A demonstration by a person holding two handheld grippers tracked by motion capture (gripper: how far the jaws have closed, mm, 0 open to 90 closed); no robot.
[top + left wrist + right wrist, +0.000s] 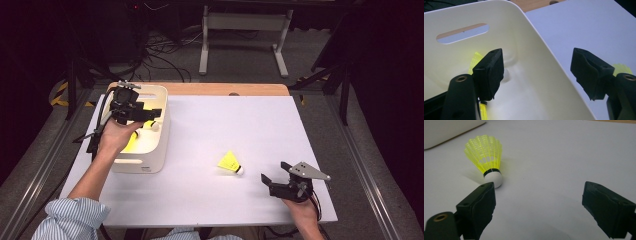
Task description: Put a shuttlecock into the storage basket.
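A yellow shuttlecock [230,163] with a white cork tip lies on its side on the white table, right of centre; it shows close up as the shuttlecock [486,157] in the right gripper view. My right gripper [274,172] stands open a short way to its right, jaws empty, cork just ahead of its left jaw. My left gripper [150,113] hovers open over the cream bin [161,145]. Its jaws straddle the bin's right wall [544,67]. Inside the bin lie yellow shuttlecocks [475,61], partly hidden behind the left jaw.
The white tabletop [240,120] spreads wide between bin and right gripper. A wooden strip [230,89] edges its far side. A slot handle [462,33] pierces the bin's end wall. Cables and a metal stand lie on the floor beyond the table.
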